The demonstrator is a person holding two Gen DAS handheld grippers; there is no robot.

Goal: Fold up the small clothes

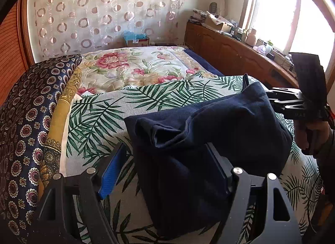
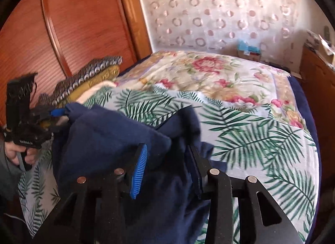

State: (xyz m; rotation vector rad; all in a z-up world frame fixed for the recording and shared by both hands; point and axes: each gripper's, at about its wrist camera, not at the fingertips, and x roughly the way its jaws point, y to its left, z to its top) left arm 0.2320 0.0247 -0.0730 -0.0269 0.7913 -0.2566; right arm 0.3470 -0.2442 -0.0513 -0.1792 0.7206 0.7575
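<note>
A navy blue garment (image 1: 209,139) hangs bunched between my two grippers above the palm-leaf bedspread (image 1: 100,114). In the left wrist view my left gripper (image 1: 165,166) stands open, its jaws well apart, with the cloth draped between them and over the right finger (image 1: 219,166). The blue pad of the left finger (image 1: 111,177) is bare. In the right wrist view my right gripper (image 2: 167,168) is also open around a fold of the garment (image 2: 117,139), blue pad (image 2: 139,172) showing. Each gripper shows in the other's view: the right (image 1: 293,103), the left (image 2: 50,118).
A floral quilt (image 1: 134,65) covers the far bed. Folded patterned blankets (image 1: 31,118) are stacked at the left by a wooden wardrobe (image 2: 62,24). A wooden cabinet (image 1: 230,55) with clutter runs under the window at the right.
</note>
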